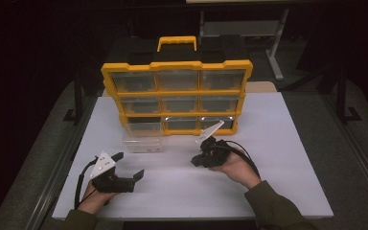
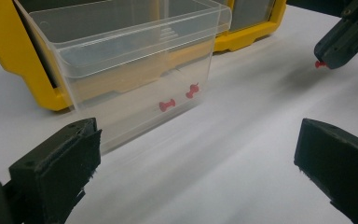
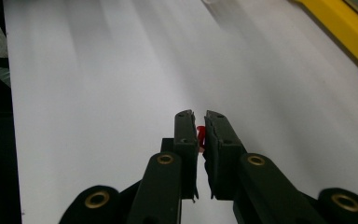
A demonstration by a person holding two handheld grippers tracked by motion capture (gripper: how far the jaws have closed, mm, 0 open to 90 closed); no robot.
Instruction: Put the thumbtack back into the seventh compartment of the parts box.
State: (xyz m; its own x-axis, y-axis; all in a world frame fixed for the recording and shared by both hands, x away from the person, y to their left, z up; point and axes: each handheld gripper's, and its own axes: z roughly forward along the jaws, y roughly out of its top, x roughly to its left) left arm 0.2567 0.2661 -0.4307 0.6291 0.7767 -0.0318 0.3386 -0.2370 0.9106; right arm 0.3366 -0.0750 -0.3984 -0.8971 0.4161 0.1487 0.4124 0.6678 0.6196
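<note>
A clear plastic drawer (image 1: 143, 140) stands on the white table in front of the yellow organizer (image 1: 176, 91). Two red push pins (image 2: 167, 105) lie inside the drawer near its front wall. My left gripper (image 1: 130, 166) rests to the near left of the drawer, its jaws wide open with nothing between them (image 2: 196, 163). My right gripper (image 1: 195, 160) hovers right of the drawer, shut on a red push pin (image 3: 201, 133). From the left gripper view, that pin's red tip (image 2: 318, 64) pokes out of the right gripper (image 2: 342, 39).
The organizer has a yellow handle (image 1: 177, 42) and three rows of clear drawers; its bottom-left slot holds no drawer. The white table (image 1: 268, 167) ends at its front edge just before the person's sleeves. Dark floor and metal stands lie beyond.
</note>
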